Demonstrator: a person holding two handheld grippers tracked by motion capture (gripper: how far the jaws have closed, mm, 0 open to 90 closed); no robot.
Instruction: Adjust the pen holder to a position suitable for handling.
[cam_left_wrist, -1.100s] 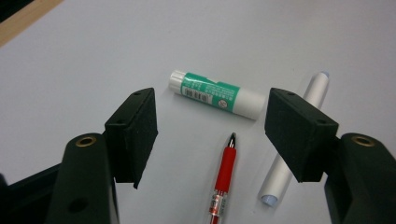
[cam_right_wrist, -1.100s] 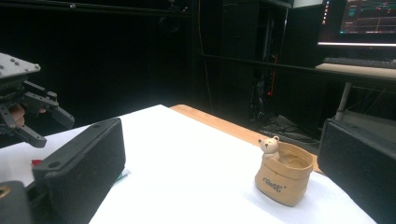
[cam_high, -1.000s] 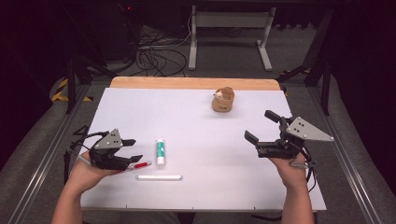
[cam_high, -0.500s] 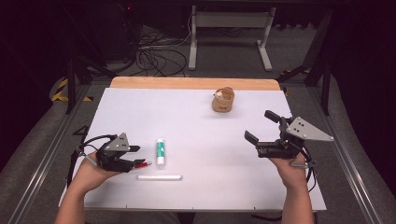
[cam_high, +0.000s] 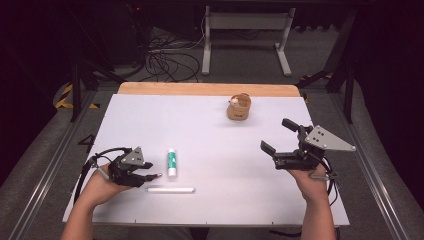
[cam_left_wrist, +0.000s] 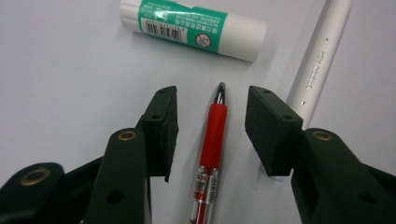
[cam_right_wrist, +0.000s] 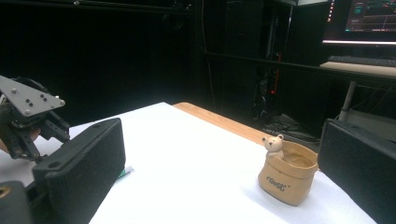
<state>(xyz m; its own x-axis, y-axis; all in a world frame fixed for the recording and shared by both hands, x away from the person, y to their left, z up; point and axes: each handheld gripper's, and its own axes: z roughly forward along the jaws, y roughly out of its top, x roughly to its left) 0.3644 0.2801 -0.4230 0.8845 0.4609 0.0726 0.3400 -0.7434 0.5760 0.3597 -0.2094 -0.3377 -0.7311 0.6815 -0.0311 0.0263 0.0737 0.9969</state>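
White tabletop (cam_high: 215, 130) fills my working area. My left gripper (cam_left_wrist: 212, 128) sits low over it, jaws just been closing but not yet touching the red pen (cam_left_wrist: 210, 149) lying between them. Just beyond lie a green glue stick (cam_left_wrist: 194, 29) and a white pen (cam_left_wrist: 317, 56). My right gripper (cam_high: 274, 136) hangs wide open, holding nothing.
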